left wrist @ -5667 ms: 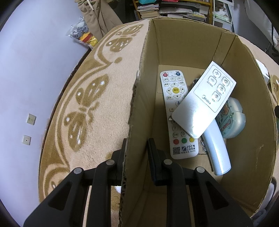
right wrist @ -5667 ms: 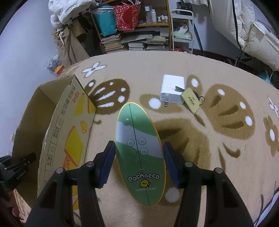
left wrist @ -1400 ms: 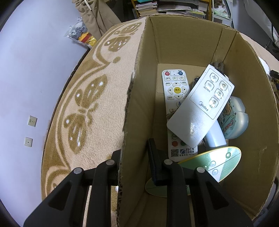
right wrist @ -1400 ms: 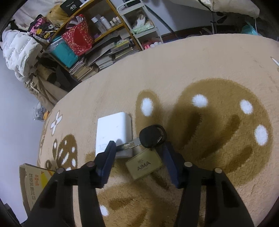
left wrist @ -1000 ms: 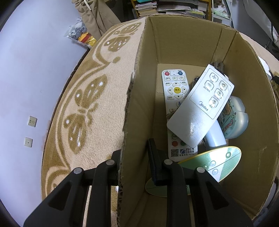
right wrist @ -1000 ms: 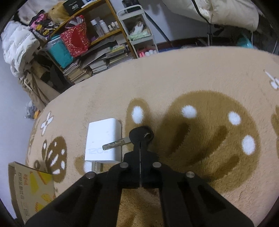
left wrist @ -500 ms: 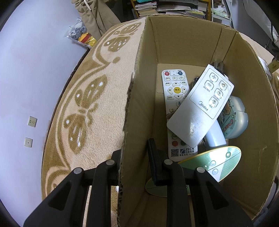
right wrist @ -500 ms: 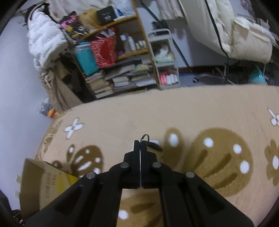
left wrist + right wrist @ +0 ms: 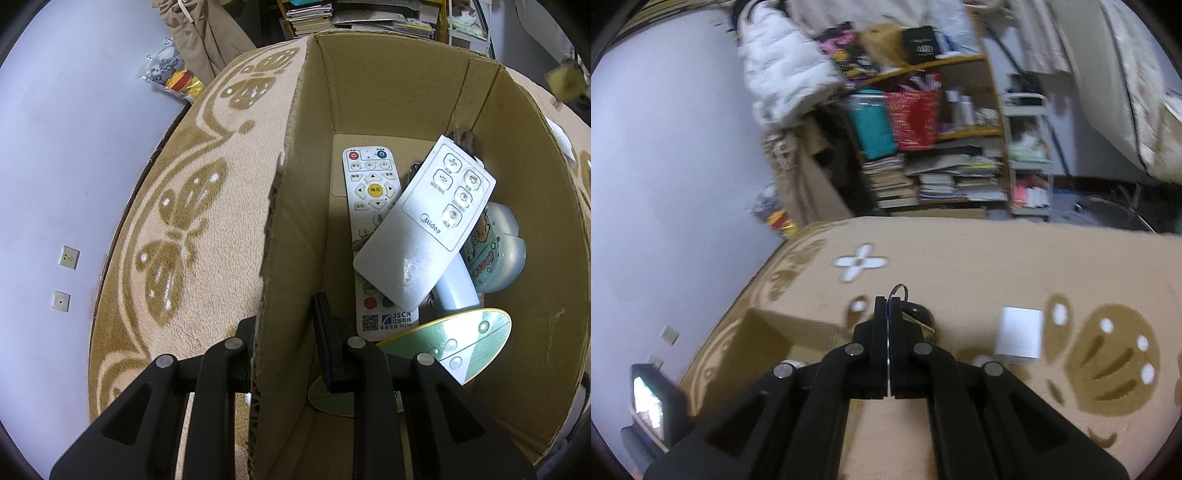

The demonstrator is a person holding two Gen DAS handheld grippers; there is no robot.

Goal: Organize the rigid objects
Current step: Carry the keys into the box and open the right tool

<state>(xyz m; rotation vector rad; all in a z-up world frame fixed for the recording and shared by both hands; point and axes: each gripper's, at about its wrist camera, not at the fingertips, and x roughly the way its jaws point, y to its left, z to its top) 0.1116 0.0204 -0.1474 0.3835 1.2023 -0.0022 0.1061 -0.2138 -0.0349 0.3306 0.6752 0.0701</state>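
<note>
Left gripper [image 9: 291,325] clamps box wall [image 9: 291,229] | right gripper [image 9: 888,310] apparently pinching key [image 9: 916,312]

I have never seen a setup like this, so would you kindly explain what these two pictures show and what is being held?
There is no robot here: a person holds a two-finger tool in each hand, and a fisheye camera on each looks along its fingers. The left view shows the left tool clamped on the wall of a cardboard box, which holds a white TV remote, a white fan remote and a green oval remote. The right view shows the right tool shut on a key with its ring, above a beige patterned rug. A white charger lies on the rug.
</note>
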